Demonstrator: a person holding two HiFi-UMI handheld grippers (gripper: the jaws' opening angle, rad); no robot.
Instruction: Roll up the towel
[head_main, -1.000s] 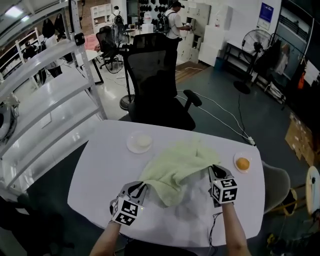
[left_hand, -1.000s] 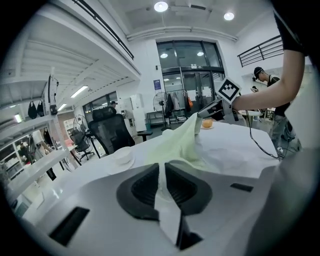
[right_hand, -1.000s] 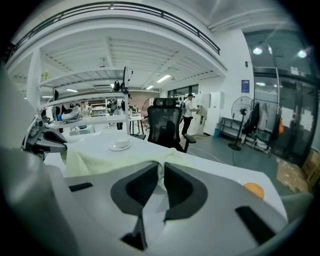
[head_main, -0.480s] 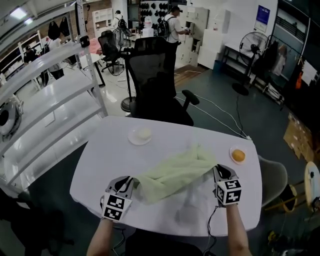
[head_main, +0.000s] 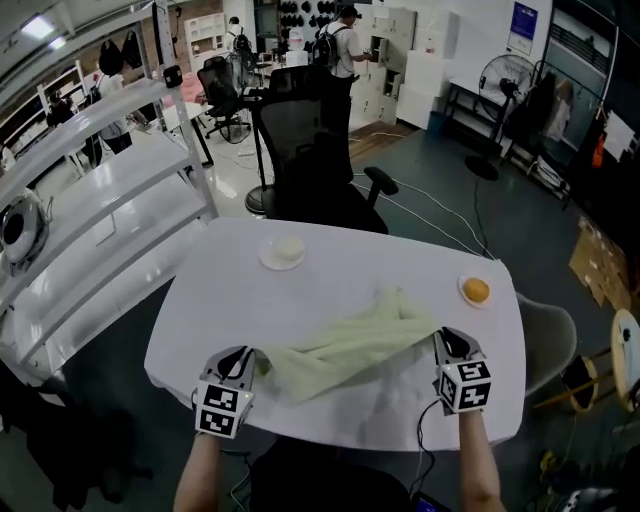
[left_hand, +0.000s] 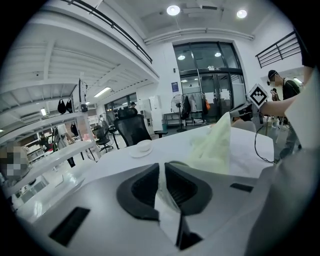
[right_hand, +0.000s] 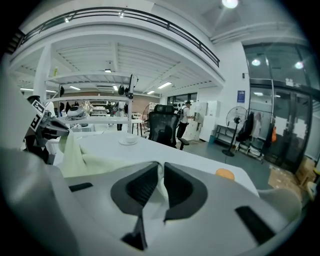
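Note:
A pale green towel (head_main: 345, 342) hangs stretched between my two grippers over the near half of the white table (head_main: 340, 270). My left gripper (head_main: 252, 362) is shut on the towel's left corner near the table's front left edge. My right gripper (head_main: 440, 338) is shut on the right corner toward the front right. The towel's middle sags onto the table, with a fold rising toward the far side. In the left gripper view a thin strip of towel (left_hand: 162, 192) is pinched between the jaws. In the right gripper view the cloth (right_hand: 161, 186) sits in the same way, and the towel (right_hand: 80, 155) trails off to the left.
A white saucer with a pale round thing (head_main: 283, 251) sits at the table's far left. A small plate with an orange fruit (head_main: 476, 290) lies at the far right. A black office chair (head_main: 310, 165) stands behind the table, white shelving (head_main: 90, 190) to the left.
Both grippers have drawn apart and back toward the table's near edge, pulling the towel from a bunched heap into a long taut band. The head view has shifted slightly.

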